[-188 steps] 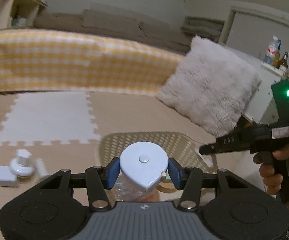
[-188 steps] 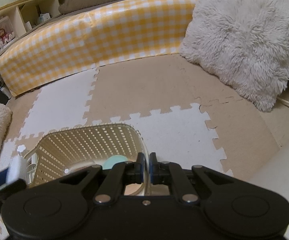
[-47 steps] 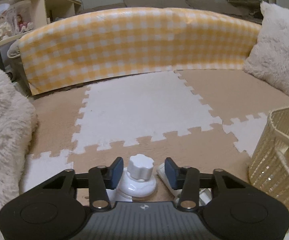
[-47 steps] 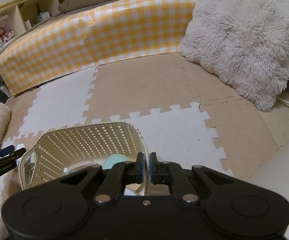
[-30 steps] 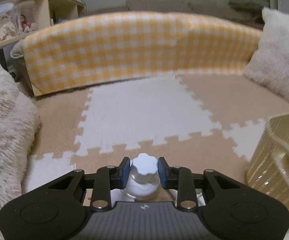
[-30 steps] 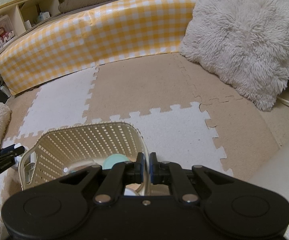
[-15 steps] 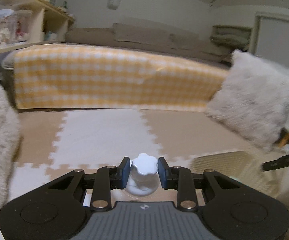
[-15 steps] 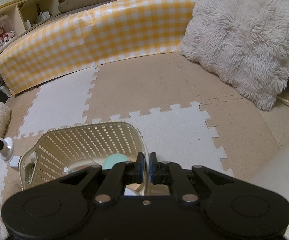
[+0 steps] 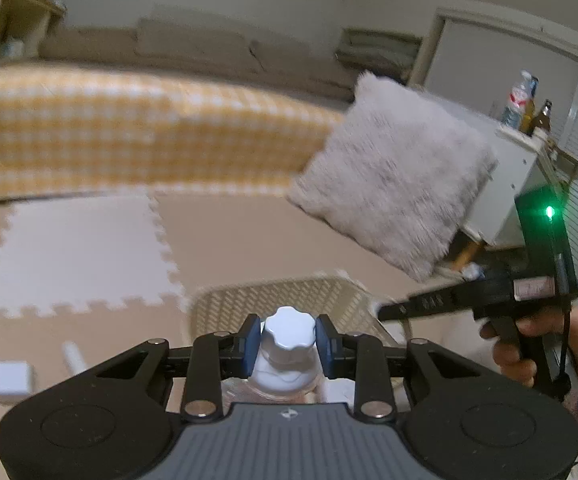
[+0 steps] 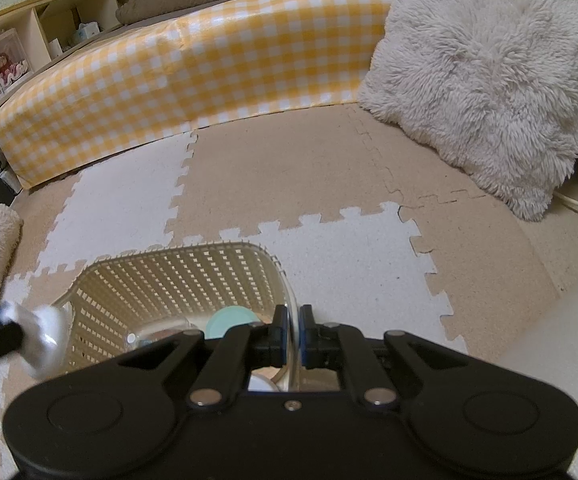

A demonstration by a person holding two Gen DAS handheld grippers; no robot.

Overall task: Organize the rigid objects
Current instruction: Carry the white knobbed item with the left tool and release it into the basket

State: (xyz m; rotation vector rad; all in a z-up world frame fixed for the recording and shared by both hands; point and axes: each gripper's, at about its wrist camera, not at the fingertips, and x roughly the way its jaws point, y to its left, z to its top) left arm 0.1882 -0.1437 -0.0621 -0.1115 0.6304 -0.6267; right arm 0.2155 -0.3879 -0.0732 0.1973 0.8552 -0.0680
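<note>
My left gripper (image 9: 288,339) is shut on a white knob-topped suction holder (image 9: 287,354) and holds it in the air over the near side of the beige lattice basket (image 9: 289,300). The same holder shows blurred at the left of the right wrist view (image 10: 43,338), beside the basket (image 10: 177,280). My right gripper (image 10: 295,334) is shut on the basket's right rim. Inside the basket lie a teal lid (image 10: 229,322) and a clear container (image 10: 157,332).
A white adapter block (image 9: 9,376) and a small white piece (image 9: 73,356) lie on the foam mat at the left. A fluffy pillow (image 10: 485,76) leans at the right, a yellow checked cushion (image 10: 193,76) along the back. A white cabinet (image 9: 517,184) stands far right.
My left gripper closed on the white holder, lifted it off the mat and swung right to the basket. The right gripper has stayed on the basket rim.
</note>
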